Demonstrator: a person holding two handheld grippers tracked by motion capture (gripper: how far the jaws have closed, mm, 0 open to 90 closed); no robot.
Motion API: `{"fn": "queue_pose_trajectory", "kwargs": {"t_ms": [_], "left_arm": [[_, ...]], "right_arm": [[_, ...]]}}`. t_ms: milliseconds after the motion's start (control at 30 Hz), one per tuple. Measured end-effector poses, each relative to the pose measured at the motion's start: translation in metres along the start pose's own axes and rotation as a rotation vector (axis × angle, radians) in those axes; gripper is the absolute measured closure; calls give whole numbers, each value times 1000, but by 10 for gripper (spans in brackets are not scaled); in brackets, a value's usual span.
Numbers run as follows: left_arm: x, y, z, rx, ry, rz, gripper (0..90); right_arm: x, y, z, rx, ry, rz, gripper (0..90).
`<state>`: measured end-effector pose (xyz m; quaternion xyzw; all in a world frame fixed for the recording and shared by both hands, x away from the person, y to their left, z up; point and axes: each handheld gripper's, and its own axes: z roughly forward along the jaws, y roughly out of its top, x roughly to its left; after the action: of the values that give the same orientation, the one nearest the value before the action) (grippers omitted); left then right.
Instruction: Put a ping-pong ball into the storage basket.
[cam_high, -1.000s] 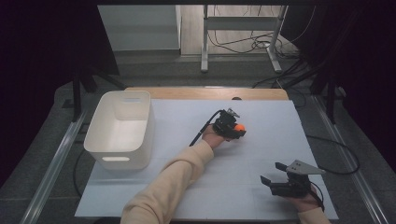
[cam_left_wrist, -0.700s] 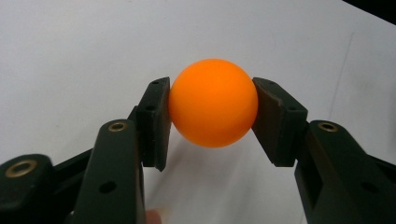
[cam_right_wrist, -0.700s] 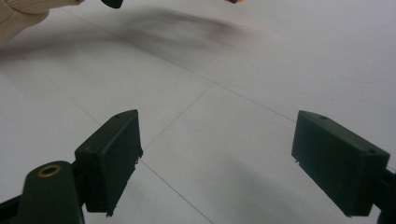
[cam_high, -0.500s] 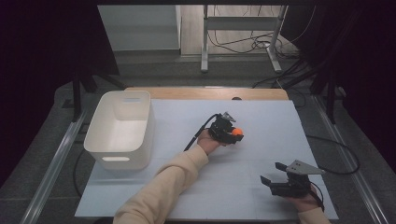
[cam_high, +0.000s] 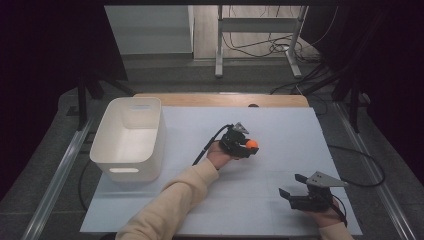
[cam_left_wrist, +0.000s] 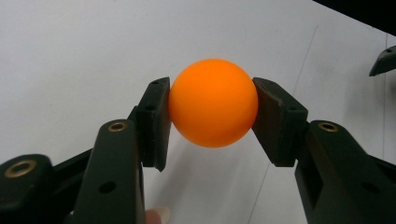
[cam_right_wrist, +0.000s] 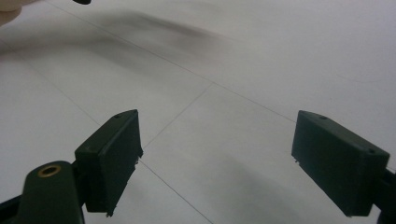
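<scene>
Your left gripper is clamped on one smooth orange plastic ball, a black pad pressing each side, held above the middle of the white sheet-covered table. Your right gripper sits near the table's front right corner, jaws spread wide with nothing between them. One empty white plastic bin stands at the table's left. No brand, label or writing is legible anywhere.

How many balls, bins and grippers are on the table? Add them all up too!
Ball: 1
Bin: 1
Grippers: 2, left gripper and right gripper
Total: 4
</scene>
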<state>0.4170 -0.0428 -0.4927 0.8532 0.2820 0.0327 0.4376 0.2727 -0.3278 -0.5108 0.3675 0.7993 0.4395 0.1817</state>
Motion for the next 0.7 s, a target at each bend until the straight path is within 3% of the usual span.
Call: {"fn": "queue_pose_trajectory", "kwargs": {"t_ms": [267, 700], "left_arm": [[-4, -3, -8, 1, 13, 20, 503], [-3, -8, -23, -9, 17, 19, 503]], "right_arm": [[0, 0, 0, -1, -6, 0, 165], [0, 0, 0, -1, -10, 1, 166]]}}
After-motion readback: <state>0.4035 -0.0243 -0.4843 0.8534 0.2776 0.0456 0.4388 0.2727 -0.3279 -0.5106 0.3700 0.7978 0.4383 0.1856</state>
